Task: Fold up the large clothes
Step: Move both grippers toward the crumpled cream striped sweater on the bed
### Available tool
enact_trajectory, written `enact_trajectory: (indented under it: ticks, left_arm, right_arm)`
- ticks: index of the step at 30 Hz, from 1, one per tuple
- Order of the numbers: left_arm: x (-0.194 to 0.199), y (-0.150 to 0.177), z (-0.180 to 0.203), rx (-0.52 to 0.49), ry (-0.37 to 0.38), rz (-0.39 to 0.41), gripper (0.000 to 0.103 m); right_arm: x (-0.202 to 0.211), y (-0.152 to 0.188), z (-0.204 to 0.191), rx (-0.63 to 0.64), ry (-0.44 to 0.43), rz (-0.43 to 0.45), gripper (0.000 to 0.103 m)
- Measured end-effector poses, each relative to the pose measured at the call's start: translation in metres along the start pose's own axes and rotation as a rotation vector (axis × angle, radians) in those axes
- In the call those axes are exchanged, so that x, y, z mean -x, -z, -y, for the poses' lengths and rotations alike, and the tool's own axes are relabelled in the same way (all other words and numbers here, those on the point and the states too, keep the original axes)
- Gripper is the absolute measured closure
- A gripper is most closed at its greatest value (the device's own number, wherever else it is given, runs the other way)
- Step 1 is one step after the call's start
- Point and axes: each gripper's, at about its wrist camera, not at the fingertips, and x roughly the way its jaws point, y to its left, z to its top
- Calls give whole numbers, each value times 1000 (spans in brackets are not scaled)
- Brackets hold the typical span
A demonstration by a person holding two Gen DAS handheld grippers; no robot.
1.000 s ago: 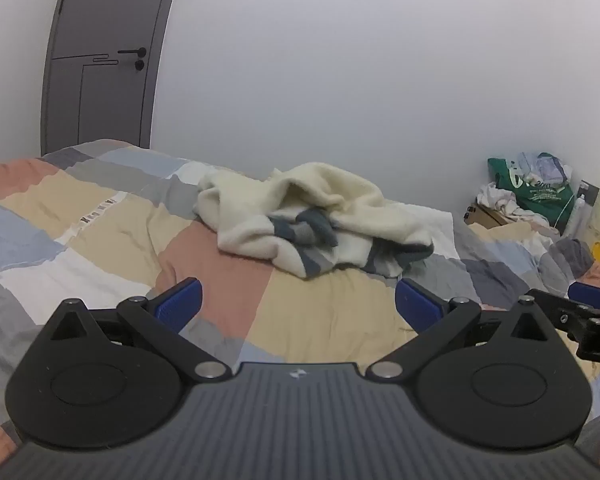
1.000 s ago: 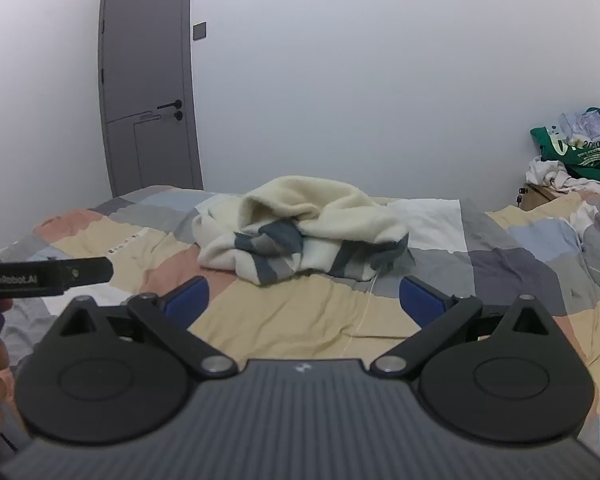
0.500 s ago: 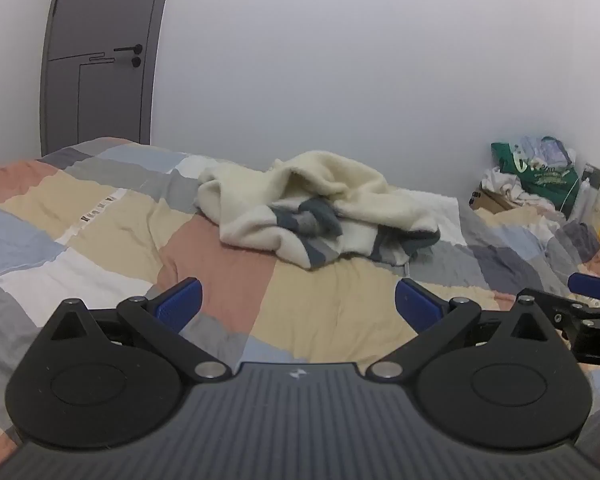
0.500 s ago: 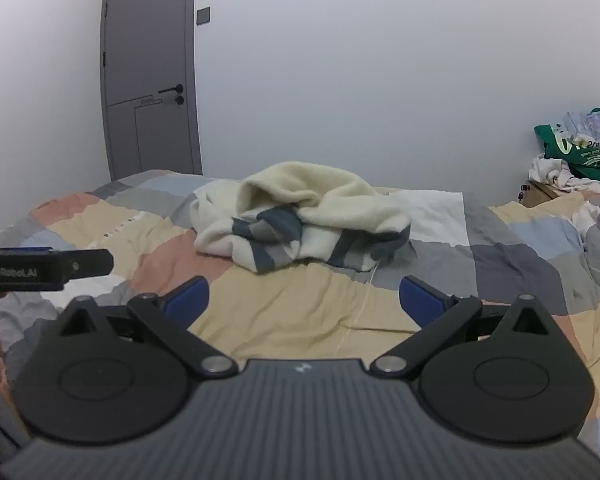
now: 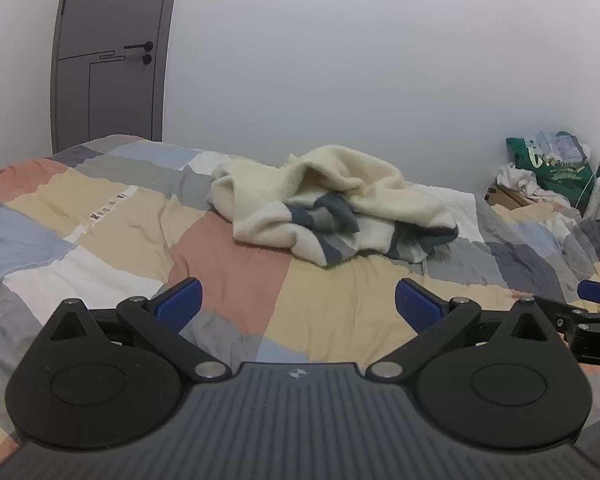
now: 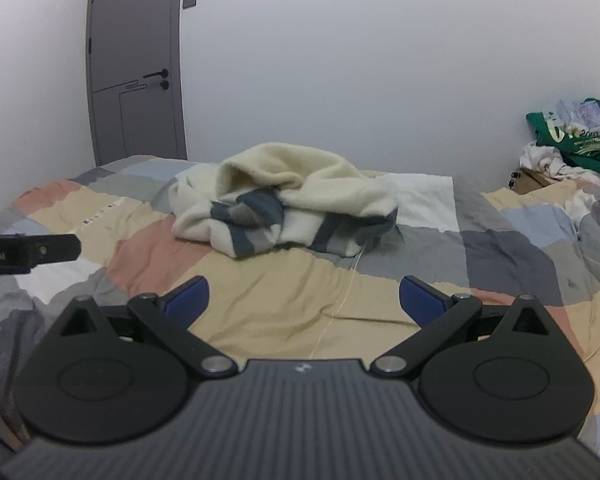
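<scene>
A cream sweater with dark blue and grey stripes lies crumpled in a heap on the far half of a bed with a patchwork cover. My left gripper hovers open above the near part of the bed, well short of the sweater, blue pads spread wide with nothing between them. My right gripper is likewise open and empty, off to the right of the left one. Each gripper's edge shows in the other's view.
A grey door stands at the back left in a white wall. Beyond the bed's right side a green bag and loose white cloth sit on a cardboard box. A thin white cord trails across the cover.
Both grippers have edged forward and tilted slightly, so the sweater sits a little lower and larger in both views. Their jaws have stayed open and the sweater has not moved.
</scene>
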Motion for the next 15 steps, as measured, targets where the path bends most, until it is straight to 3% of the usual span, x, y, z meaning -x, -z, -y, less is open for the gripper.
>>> enact_trajectory:
  ticks: [15]
  left_arm:
    - [-7, 1, 2, -13, -8, -5, 0]
  right_arm:
    - [-8, 0, 7, -40, 10, -22, 0]
